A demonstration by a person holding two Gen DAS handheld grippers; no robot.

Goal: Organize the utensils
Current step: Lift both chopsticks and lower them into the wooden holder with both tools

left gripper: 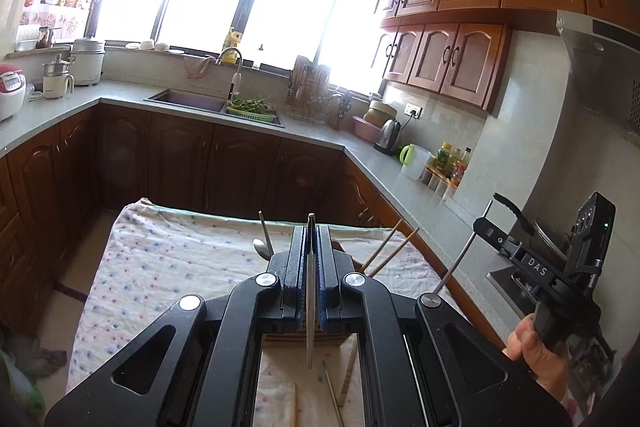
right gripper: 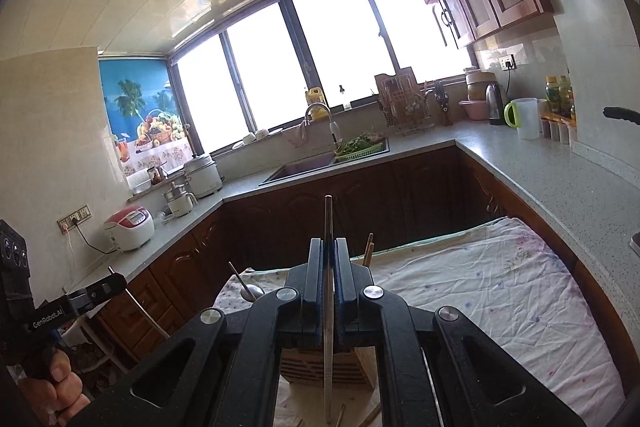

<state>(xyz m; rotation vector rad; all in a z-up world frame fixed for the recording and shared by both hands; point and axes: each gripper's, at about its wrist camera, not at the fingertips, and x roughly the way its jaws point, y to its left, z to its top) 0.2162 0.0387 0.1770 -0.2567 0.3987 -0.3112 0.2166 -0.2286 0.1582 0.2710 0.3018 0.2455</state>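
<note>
My left gripper (left gripper: pixel 311 233) is shut on a metal utensil (left gripper: pixel 310 307), a thin flat silver strip that hangs down between the blue pads above the wooden utensil holder (left gripper: pixel 280 338). My right gripper (right gripper: pixel 328 247) is shut on a dark chopstick (right gripper: pixel 328 307) that stands upright over the same slatted holder (right gripper: pixel 320 365). A spoon (left gripper: pixel 262 247) and two wooden chopsticks (left gripper: pixel 384 247) stick up out of the holder. The spoon also shows in the right wrist view (right gripper: pixel 250 290). Loose chopsticks (left gripper: pixel 332 393) lie on the cloth below.
The holder stands on a table under a flowered cloth (right gripper: pixel 480 287). Kitchen counters (left gripper: pixel 200 107) with a sink (left gripper: pixel 188 99), rice cookers, a kettle (left gripper: pixel 387 137) and bottles run around the room. The other gripper's body (left gripper: pixel 560 267) is at the right.
</note>
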